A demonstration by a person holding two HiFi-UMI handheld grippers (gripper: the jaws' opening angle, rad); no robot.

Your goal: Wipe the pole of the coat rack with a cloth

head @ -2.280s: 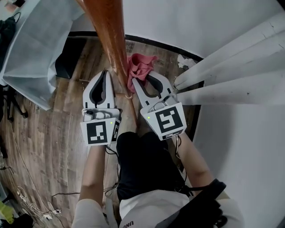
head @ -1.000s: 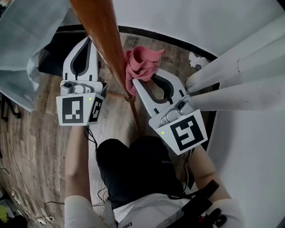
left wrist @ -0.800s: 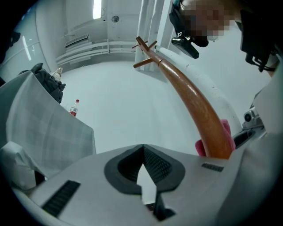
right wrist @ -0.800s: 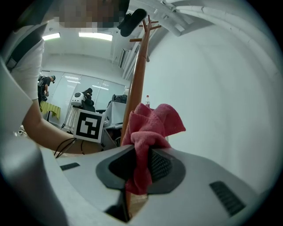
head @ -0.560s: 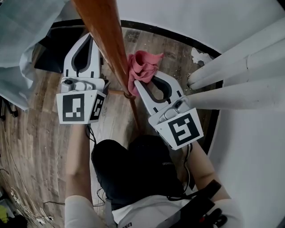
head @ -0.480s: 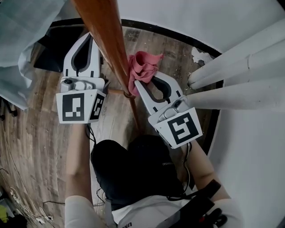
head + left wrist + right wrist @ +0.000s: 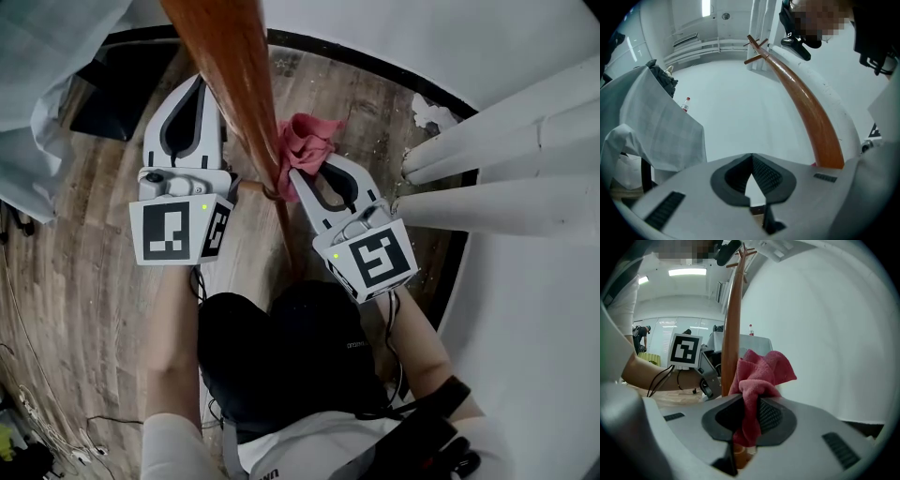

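The coat rack's brown wooden pole (image 7: pixel 246 103) runs down the middle of the head view to a collar (image 7: pixel 271 193) low on it. A pink-red cloth (image 7: pixel 306 146) is pressed against the pole's right side, with my right gripper (image 7: pixel 302 174) shut on it. In the right gripper view the cloth (image 7: pixel 762 370) bunches up out of the jaws, touching the pole (image 7: pixel 731 329). My left gripper (image 7: pixel 200 86) is on the pole's left side, shut and holding nothing. In the left gripper view (image 7: pixel 751 158) the pole (image 7: pixel 812 118) rises at the right.
White pipes (image 7: pixel 506 141) slant in at the right over a white wall base. A pale draped sheet (image 7: pixel 42 84) and a black object (image 7: pixel 108 98) lie at the upper left. Cables (image 7: pixel 37 384) trail on the wooden floor. The person's dark-trousered legs (image 7: pixel 281 366) are just below the grippers.
The right gripper and cloth have slid a little down the pole, toward the collar, staying against it. The left gripper has moved right, closer to the pole.
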